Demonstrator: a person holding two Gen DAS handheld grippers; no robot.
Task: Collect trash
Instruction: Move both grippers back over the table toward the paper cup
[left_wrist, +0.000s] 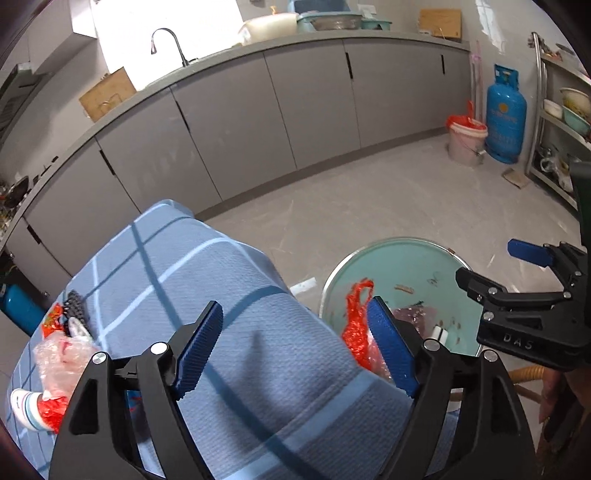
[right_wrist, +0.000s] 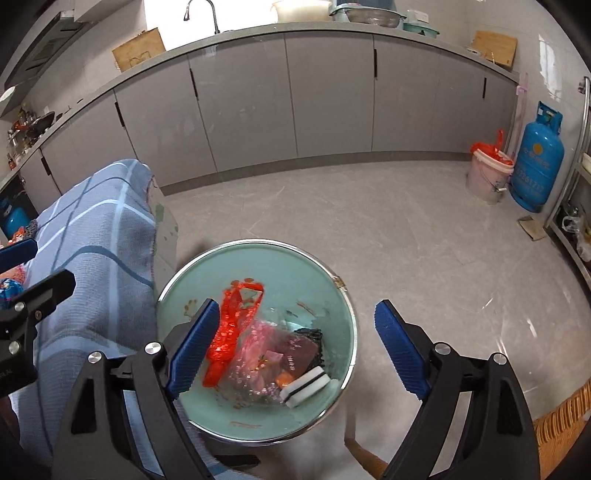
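Nearest to you, both tools stand with jaws spread wide and nothing between the pads: your left hand-held gripper (left_wrist: 295, 350) hangs over the blue checked cloth on the surface (left_wrist: 229, 295), its right finger just overlapping the near rim of the basin, and your right hand-held gripper (right_wrist: 295, 350) hangs directly above the teal basin (right_wrist: 325, 266), touching none of what lies inside. Neither one grips anything, so by my reading you have a drop finished and nothing in hand. The basin, which sits just beside the cloth's edge, already holds a fair share of the trash: a red plastic bag (right_wrist: 231, 325), a crumpled clear bag with pinkish scraps (right_wrist: 258, 365), a dark wrapper (right_wrist: 295, 358) and a white block with a black band (right_wrist: 306, 386). That part looks done. What is left lies farther to your left on the cloth: a crumpled clear bag with red print (left_wrist: 61, 354), a dark studded object (left_wrist: 75, 308) whose nature I cannot tell, and a white striped cup with red plastic against it (left_wrist: 26, 408) at the very edge of the left view. I judge the task well past halfway, with those pieces yet to be carried over. Far behind, the floor and grey cabinets play no part.
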